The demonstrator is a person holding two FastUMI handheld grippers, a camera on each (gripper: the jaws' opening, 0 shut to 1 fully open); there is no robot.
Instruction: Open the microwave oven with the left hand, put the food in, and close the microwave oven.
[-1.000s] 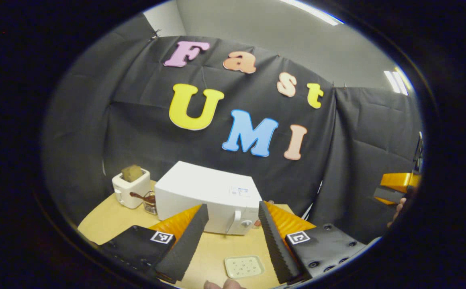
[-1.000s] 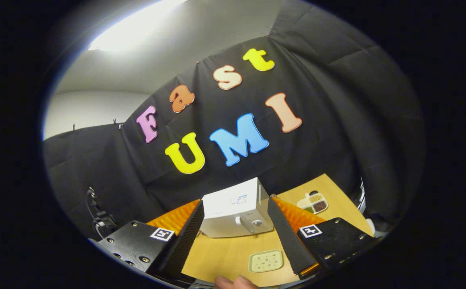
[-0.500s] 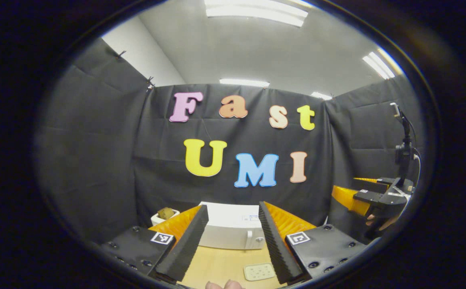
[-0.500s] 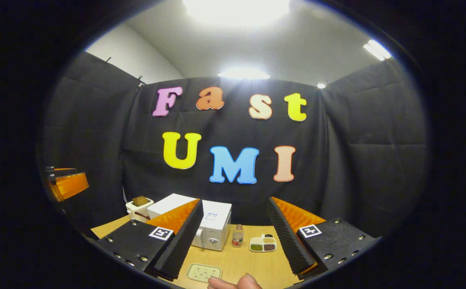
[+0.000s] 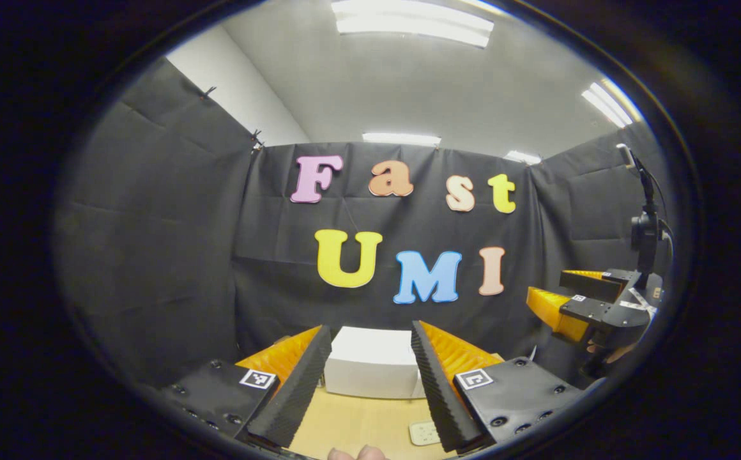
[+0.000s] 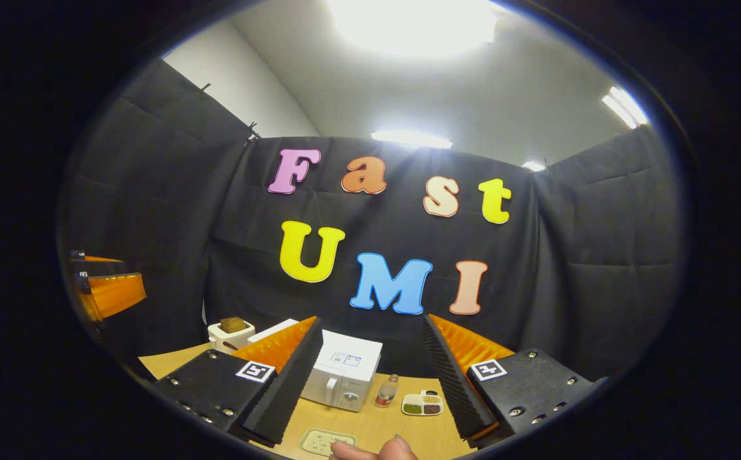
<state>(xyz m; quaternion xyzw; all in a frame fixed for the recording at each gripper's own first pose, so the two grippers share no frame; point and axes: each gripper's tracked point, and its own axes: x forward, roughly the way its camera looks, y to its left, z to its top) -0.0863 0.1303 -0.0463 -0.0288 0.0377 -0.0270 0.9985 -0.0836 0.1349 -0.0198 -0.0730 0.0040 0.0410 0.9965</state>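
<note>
Left gripper (image 5: 370,383): held raised above the table (image 5: 351,425), fingers spread wide, nothing between them; microwave (image 5: 374,370) seen beyond the fingers, far side of the table. Right gripper (image 6: 370,383): likewise wide apart and empty, held at the right. Microwave (image 6: 343,374): white, door shut, handle and knob at its front right. Food tray (image 6: 322,441): pale green, flat on the near table edge, in front of the microwave. Bottle (image 6: 385,391) and divided dish (image 6: 423,404): just right of the microwave. Toaster (image 6: 231,333): far left. Step judged: opening not yet begun. Next move calls for the left gripper to be lowered to the door handle and closed on it
</note>
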